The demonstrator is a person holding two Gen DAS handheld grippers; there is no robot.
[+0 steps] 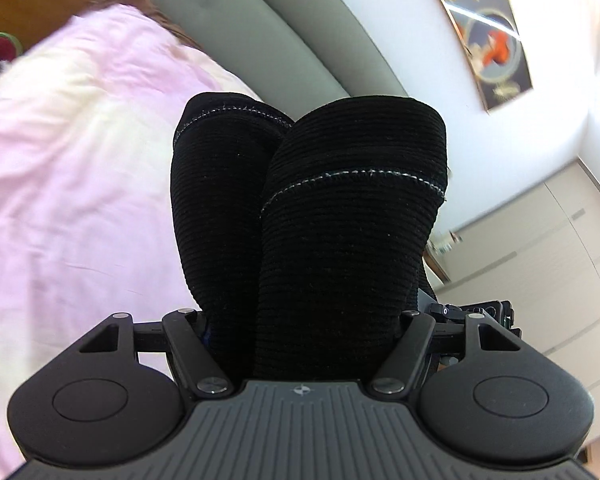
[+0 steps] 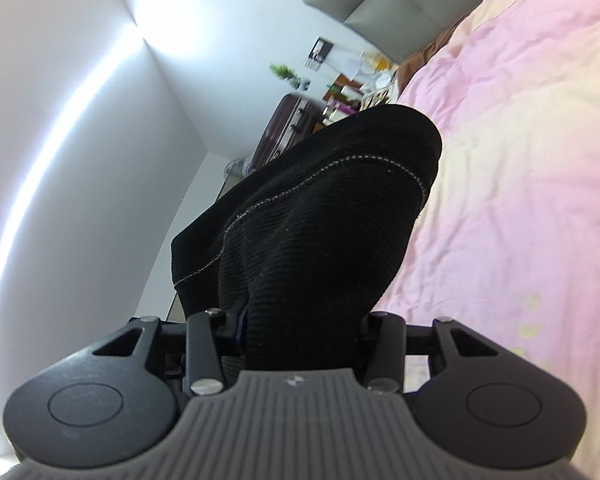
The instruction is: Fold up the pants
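A wide bed spread with a soft pink and pale cream quilt (image 1: 72, 168) fills the left of the left wrist view and the right of the right wrist view (image 2: 512, 184), its cloth creased and lit brightly. Behind it stands a grey padded headboard (image 1: 268, 28), and above that a plain white wall (image 1: 400, 40) bearing a dark framed picture (image 1: 488, 28) with a gold rim. The black ribbed knit pants (image 1: 320, 220) are held up off the quilt, bunched thickly in front of both cameras, with a line of pale stitching running across the folds; in the left wrist view two rounded lobes of fabric rise side by side, and in the right wrist view the same dark cloth (image 2: 312, 232) stands as one tilted mound. The left gripper (image 1: 304, 320) has its jaws spread wide around a fat bundle of the fabric, which fills the gap between the black linkage arms. The right gripper (image 2: 300, 328) is about half closed, clamped on a narrower gather of the cloth. Pale cupboard doors (image 1: 548, 240) show at the right of the left wrist view. Far off in the right wrist view, a dark maroon suitcase (image 2: 288, 128) stands by a cluttered shelf, and a small green plant (image 2: 285, 72) sits above it.
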